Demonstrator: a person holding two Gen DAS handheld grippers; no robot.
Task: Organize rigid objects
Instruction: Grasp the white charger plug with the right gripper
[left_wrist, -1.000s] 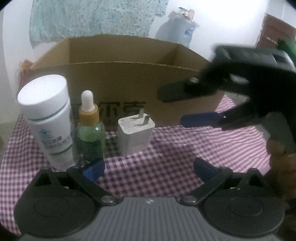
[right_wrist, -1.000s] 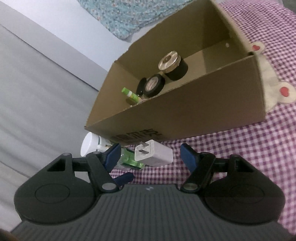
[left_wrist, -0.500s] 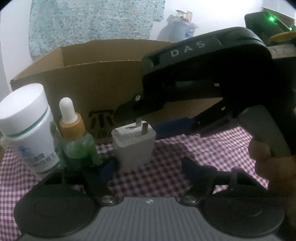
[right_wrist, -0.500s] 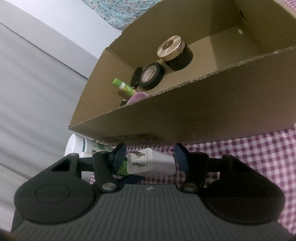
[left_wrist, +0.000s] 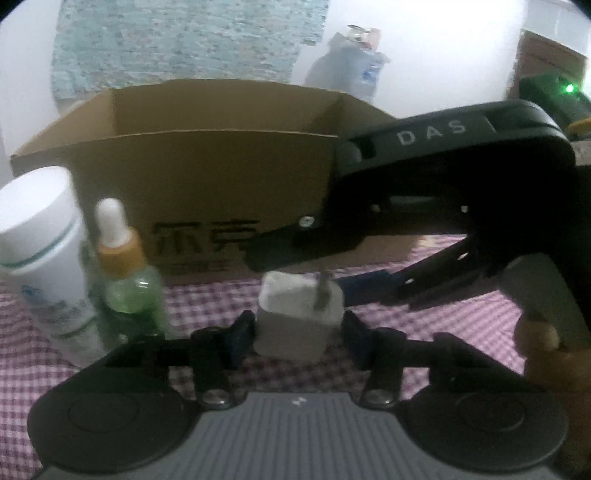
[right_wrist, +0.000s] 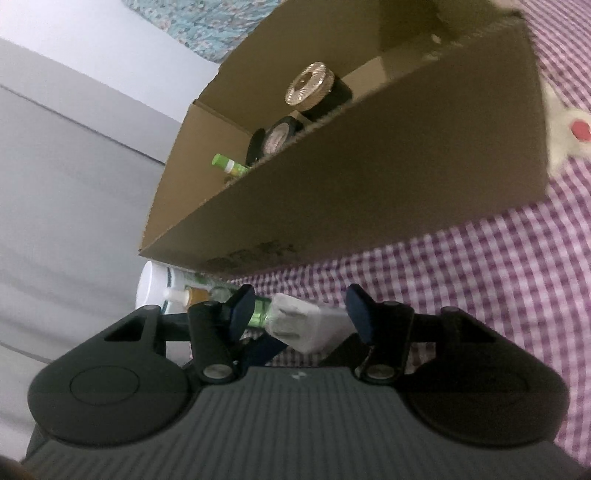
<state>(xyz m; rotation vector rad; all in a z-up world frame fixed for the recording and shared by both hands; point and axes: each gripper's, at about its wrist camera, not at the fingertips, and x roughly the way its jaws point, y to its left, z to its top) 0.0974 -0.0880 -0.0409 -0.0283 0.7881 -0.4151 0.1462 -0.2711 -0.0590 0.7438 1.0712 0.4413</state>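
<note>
A white plug charger (left_wrist: 299, 314) stands prongs-up on the checked cloth (left_wrist: 461, 310), in front of the cardboard box (left_wrist: 207, 177). My left gripper (left_wrist: 299, 332) is closing on it, and both blue pads have reached its sides. My right gripper (right_wrist: 299, 308), rolled on its side, is also closing with the charger (right_wrist: 310, 325) between its pads, one at the base and one at the prong end. From the left wrist, its black finger (left_wrist: 288, 247) crosses just above the prongs. A white bottle (left_wrist: 40, 258) and a green dropper bottle (left_wrist: 129, 284) stand to the left.
Inside the box (right_wrist: 369, 192) lie a gold-lidded jar (right_wrist: 314, 88), a tape roll (right_wrist: 280, 136) and a green tube (right_wrist: 229, 166). A hand (left_wrist: 543, 350) holds the right gripper's handle. A pale plush patch (right_wrist: 569, 125) lies beyond the box's right end.
The left jaws have narrowed from wide apart to the charger's sides, and the charger now sits centred between them. The right jaws also drew in around it, and the right gripper came in over the charger.
</note>
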